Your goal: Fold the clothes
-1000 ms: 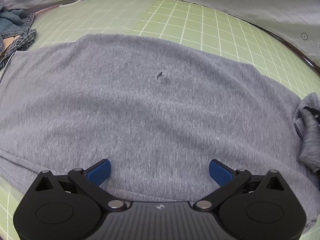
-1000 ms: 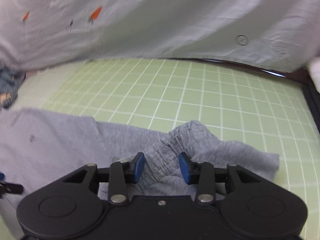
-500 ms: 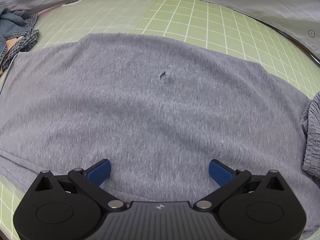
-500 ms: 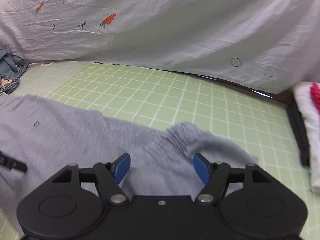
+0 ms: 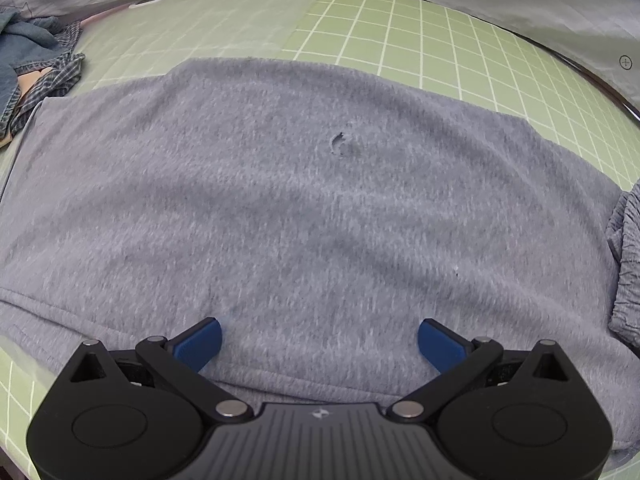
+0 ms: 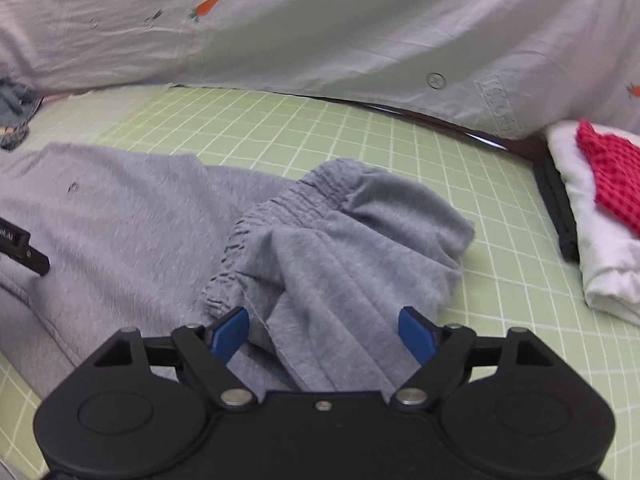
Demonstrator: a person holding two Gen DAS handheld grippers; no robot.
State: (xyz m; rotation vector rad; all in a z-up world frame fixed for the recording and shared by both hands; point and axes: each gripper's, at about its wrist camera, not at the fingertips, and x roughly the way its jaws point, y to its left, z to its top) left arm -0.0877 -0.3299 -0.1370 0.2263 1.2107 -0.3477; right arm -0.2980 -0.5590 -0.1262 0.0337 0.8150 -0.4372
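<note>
A grey fleece garment [image 5: 304, 216] lies spread flat on the green grid mat [image 5: 440, 48], with a small dark mark [image 5: 339, 145] near its middle. My left gripper [image 5: 319, 340] is open and empty, low over the garment's near edge. In the right wrist view the same garment [image 6: 120, 220] ends in a bunched elastic waistband [image 6: 280, 216] with a loose fold lying over it. My right gripper [image 6: 323, 334] is open, its jaws straddling that fold without holding it. Part of the left gripper [image 6: 22, 248] shows at the left edge.
A white sheet with carrot prints [image 6: 320, 40] hangs behind the mat. Blue denim and plaid clothes [image 5: 36, 64] lie at the far left. A folded white and red stack [image 6: 600, 208] sits at the right on a dark edge [image 6: 556, 204].
My right gripper has let go of the waistband, opened wide and pulled back. The bunched cloth now lies loose on the mat. My left gripper has barely moved.
</note>
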